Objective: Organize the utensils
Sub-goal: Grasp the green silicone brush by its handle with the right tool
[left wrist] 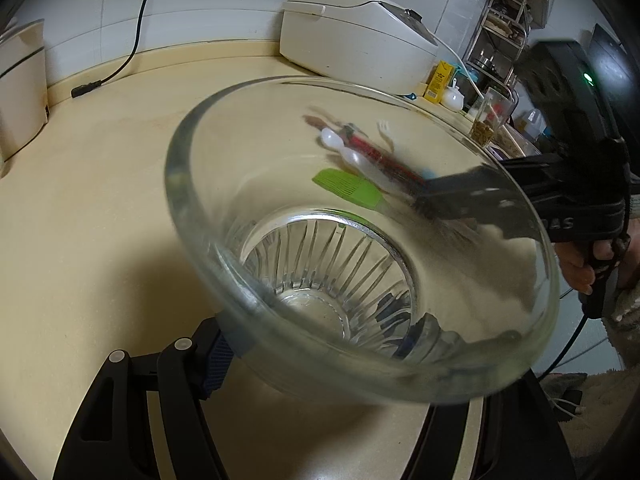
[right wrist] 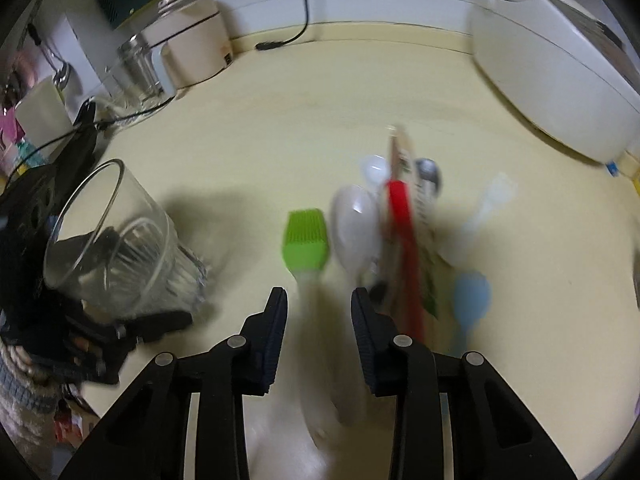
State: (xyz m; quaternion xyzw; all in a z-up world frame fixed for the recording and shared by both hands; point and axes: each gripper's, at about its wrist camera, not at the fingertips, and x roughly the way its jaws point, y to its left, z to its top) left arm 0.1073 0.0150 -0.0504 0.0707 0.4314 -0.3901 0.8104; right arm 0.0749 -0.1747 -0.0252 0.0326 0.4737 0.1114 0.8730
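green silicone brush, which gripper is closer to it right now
Right. The right gripper straddles the green silicone brush's handle, pads not pressing it. The left gripper is off to the side, clamped on the glass jar.

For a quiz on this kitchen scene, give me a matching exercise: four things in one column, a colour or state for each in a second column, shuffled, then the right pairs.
Things:
1. pastry brush
2. glass jar
3. large spoon
4. small spoon

Colour or state:
A. pale blue
B. white
C. clear, tilted, held by the left gripper
D. green bristles, its handle between the fingers of the right gripper

Pairs: 1-D, 2-C, 3-B, 4-A
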